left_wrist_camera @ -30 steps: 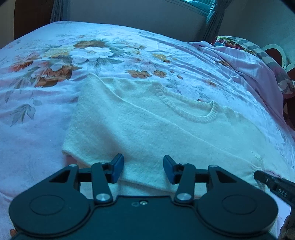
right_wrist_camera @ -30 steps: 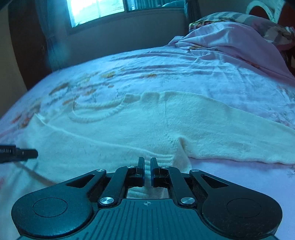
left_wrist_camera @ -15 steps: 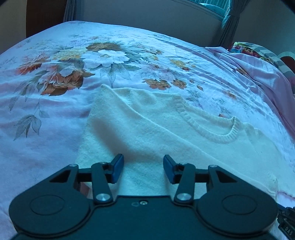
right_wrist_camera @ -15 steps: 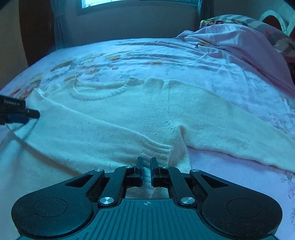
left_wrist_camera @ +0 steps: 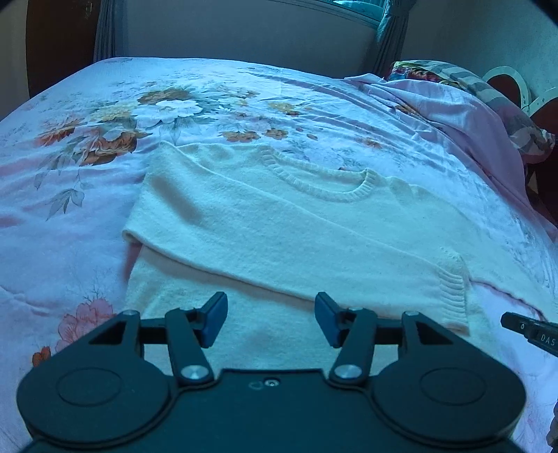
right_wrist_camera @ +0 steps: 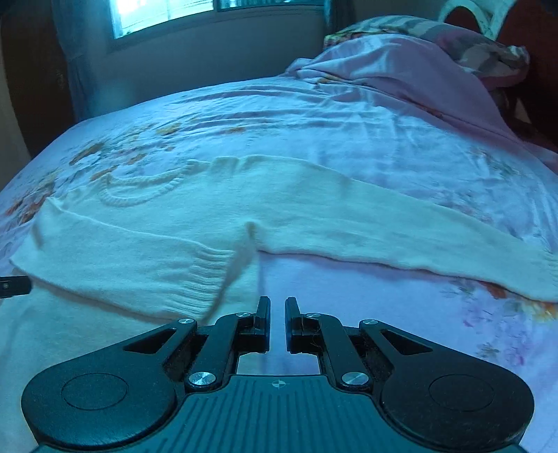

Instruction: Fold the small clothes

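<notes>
While both empty grippers hover, left [left_wrist_camera: 271,315] wide, right [right_wrist_camera: 277,319] ajar, sweater [left_wrist_camera: 296,230] lies ahead.

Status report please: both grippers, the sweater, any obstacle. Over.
Left gripper open, empty, over sweater hem. Right gripper slightly open, empty, beside folded-in sleeve cuff. Other sleeve lies unfolded on the bed. No obstacle.

Dim bluish daylight from the window [right_wrist_camera: 164,14]; fisheye-bent edges
</notes>
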Action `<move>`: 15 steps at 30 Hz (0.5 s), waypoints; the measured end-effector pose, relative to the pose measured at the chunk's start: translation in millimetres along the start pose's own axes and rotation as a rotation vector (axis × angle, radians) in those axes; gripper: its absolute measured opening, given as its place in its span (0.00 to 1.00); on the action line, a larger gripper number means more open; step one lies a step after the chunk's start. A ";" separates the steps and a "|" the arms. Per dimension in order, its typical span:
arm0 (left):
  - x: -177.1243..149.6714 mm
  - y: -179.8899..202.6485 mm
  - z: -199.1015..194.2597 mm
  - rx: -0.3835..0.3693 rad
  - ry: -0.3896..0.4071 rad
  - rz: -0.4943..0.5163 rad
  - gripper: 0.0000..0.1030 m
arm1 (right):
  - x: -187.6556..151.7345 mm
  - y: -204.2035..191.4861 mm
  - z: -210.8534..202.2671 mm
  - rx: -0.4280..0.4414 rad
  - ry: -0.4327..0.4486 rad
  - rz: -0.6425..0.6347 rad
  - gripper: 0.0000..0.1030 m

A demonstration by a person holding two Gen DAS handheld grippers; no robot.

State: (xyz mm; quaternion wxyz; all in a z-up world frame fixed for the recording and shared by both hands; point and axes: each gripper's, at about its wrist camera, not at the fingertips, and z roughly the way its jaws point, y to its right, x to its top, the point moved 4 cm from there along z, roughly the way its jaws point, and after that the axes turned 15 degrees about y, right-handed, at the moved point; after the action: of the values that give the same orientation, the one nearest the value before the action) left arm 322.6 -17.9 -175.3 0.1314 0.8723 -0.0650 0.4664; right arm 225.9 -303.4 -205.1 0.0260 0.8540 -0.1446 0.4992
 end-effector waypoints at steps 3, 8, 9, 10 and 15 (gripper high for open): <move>-2.2 9.8 -1.6 0.003 0.008 0.007 0.58 | 0.8 49.3 -4.3 -0.092 -0.013 0.064 0.06; -10.5 22.7 6.0 0.016 -0.012 0.016 0.58 | 3.3 129.7 -12.8 -0.253 -0.009 0.155 0.44; -11.1 24.3 8.2 0.017 -0.016 0.013 0.58 | 3.7 143.9 -15.1 -0.277 -0.002 0.185 0.66; -11.6 25.4 10.3 0.020 -0.019 0.010 0.58 | 4.3 156.0 -17.2 -0.288 0.012 0.213 0.67; -13.1 30.1 20.3 0.036 -0.028 0.003 0.58 | 2.2 214.7 -14.8 -0.369 0.016 0.406 0.54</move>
State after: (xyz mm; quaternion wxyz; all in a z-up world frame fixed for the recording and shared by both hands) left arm 324.4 -52.7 -191.9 0.1142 0.8809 -0.0597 0.4555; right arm 155.8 -506.6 -217.2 0.0815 0.7843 -0.4011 0.4662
